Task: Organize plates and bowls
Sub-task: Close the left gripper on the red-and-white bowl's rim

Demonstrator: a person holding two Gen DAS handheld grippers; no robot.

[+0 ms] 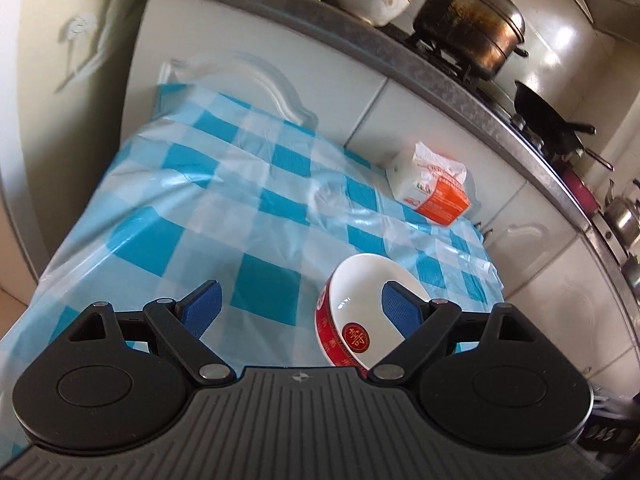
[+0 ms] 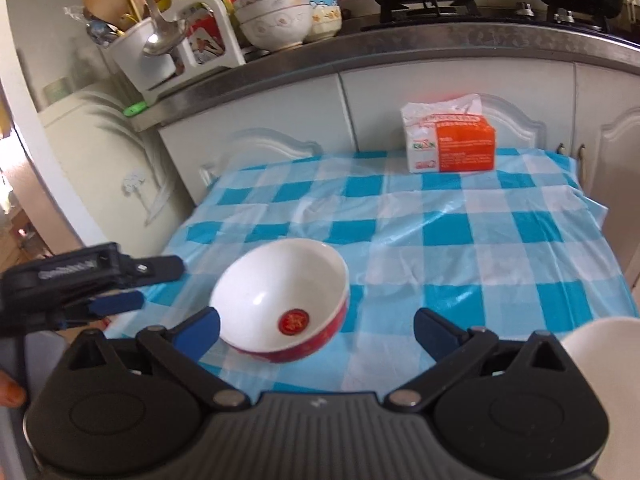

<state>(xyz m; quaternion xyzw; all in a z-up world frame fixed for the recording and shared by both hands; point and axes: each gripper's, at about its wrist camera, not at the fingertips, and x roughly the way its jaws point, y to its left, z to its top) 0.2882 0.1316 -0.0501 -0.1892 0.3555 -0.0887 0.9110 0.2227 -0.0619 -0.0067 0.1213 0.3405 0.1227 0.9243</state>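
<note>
Red-banded white bowl, one item, with a red medallion printed at the bottom of its well. Position: on the blue-and-white checked plastic cloth covering the counter, towards its near edge; it appears tilted rather than sitting flat, though whether anything props it cannot be told.

Left gripper: jaws spread wide, holding nothing. In its own view one blue finger pad overlaps the bowl's rim, but contact cannot be confirmed; from the right wrist view this gripper sits just beside the bowl, to its left.

Right gripper: jaws also wide apart and empty, with the bowl lying towards its left finger, slightly ahead of the pads.

Second white dish: edge only, at the lower right of the right wrist view; plate or bowl cannot be told.

Other items: orange-and-white tissue pack at the far side of the cloth, well apart from the bowl; stacked patterned bowls on the steel kitchen worktop behind; steamer pot and black wok on the stove.

Step in hand, as judged: approach to the bowl, no grasp yet made. Next move calls for one gripper to straddle the rim, one pad inside and one outside, then close firmly; the glazed wall looks slippery and the tilt favours a careful, square entry.
</note>
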